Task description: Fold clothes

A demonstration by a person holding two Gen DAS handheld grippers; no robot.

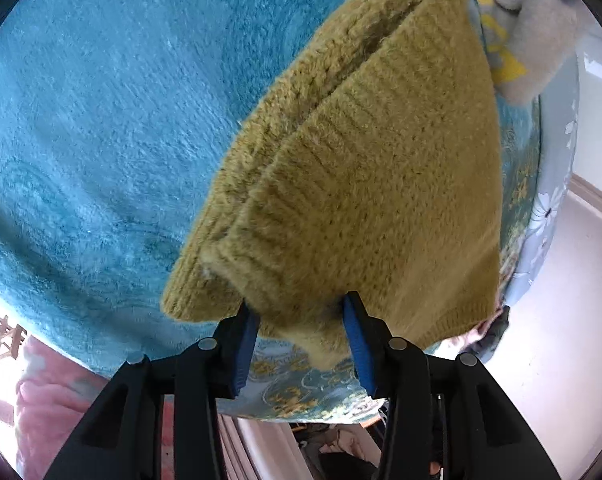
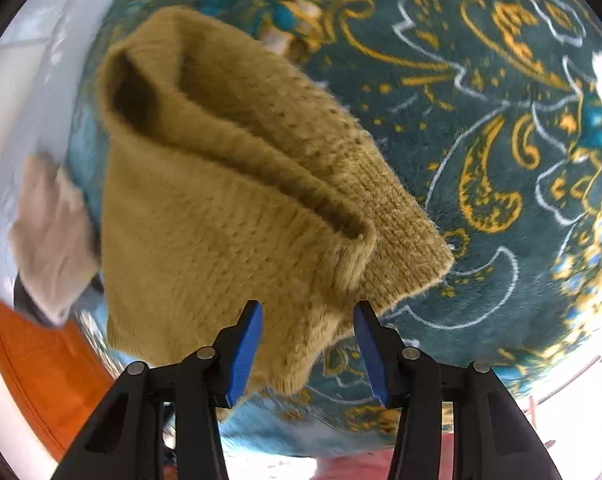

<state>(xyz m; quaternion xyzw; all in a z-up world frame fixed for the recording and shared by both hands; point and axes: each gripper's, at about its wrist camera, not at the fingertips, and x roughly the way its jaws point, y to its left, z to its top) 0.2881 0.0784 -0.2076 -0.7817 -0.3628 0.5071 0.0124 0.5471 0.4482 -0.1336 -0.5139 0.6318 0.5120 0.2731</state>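
A mustard-yellow knitted sweater (image 1: pixel 365 184) lies folded in layers on a teal plush blanket (image 1: pixel 101 120). In the left wrist view my left gripper (image 1: pixel 299 316) is open, its blue pads on either side of the sweater's near edge without pinching it. The same sweater (image 2: pixel 229 208) fills the middle of the right wrist view, on the patterned part of the blanket (image 2: pixel 501 140). My right gripper (image 2: pixel 307 320) is open too, its blue pads astride the sweater's near corner. The picture is blurred.
A pale fluffy garment (image 1: pixel 541 28) lies beyond the sweater at the blanket's far edge; it also shows in the right wrist view (image 2: pixel 49 240). The bed edge with a floral sheet (image 1: pixel 549 208) drops to a light floor. Pink bedding (image 1: pixel 49 392) lies below left.
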